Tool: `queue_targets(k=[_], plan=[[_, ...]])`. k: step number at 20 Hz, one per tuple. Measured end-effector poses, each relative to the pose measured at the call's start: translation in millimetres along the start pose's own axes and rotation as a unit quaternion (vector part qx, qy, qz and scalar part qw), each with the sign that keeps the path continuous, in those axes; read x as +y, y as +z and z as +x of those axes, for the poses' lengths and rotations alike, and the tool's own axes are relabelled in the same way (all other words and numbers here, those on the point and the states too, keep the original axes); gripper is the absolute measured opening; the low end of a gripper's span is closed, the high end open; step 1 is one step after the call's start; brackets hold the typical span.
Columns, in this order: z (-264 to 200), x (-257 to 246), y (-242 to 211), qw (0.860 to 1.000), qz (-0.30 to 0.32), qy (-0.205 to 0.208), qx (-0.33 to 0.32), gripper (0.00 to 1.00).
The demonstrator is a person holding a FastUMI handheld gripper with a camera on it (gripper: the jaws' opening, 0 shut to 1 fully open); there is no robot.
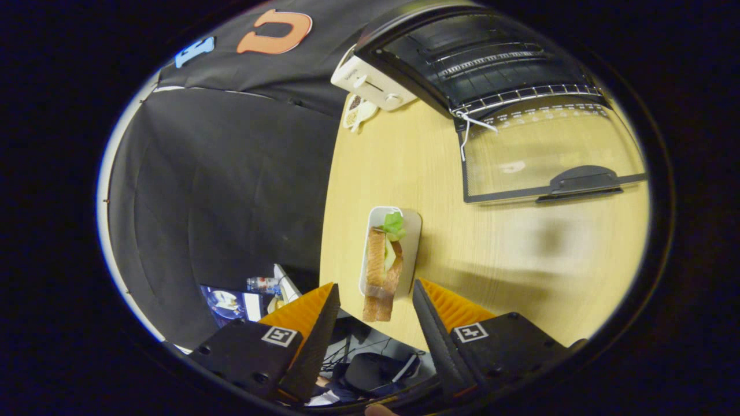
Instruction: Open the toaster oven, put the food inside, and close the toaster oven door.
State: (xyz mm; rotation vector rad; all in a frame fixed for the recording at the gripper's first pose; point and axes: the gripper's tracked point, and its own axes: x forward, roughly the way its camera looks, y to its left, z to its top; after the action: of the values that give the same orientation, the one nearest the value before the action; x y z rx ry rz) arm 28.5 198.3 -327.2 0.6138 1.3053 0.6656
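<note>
The claw (374, 300) stood spread at the lower middle of the frame, pinching nothing. Between its fingers lay the sandwich (384, 270) on a small white tray (411, 231) at the table (520, 254) edge. At the upper right, the toaster oven (480, 55) stood with its glass door (549, 153) folded down open.

A pale wooden table (520, 254) stands against black cloth walls (231, 185).

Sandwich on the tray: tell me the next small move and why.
Probably ease the gripper forward and close on the sandwich. Its fingers are open with the sandwich's near end between them, neither pressing yet. The toaster oven door already lies open on the table, so grasping comes next.
</note>
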Motion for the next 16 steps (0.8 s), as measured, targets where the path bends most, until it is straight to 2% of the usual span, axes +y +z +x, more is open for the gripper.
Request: queue_targets(k=[3, 8, 10, 12, 16], plan=[[18, -1, 2, 1.000, 0.018, -0.007, 0.005, 0.80], [32, 2, 3, 0.998, 0.063, -0.016, 0.013, 0.43], [34, 4, 3, 0.998, 0.055, -0.027, 0.010, 0.35], [25, 16, 5, 0.999, 0.034, -0.030, 0.002, 0.32], [-10, 51, 5, 0.999, 0.032, 0.001, -0.021, 0.31]])
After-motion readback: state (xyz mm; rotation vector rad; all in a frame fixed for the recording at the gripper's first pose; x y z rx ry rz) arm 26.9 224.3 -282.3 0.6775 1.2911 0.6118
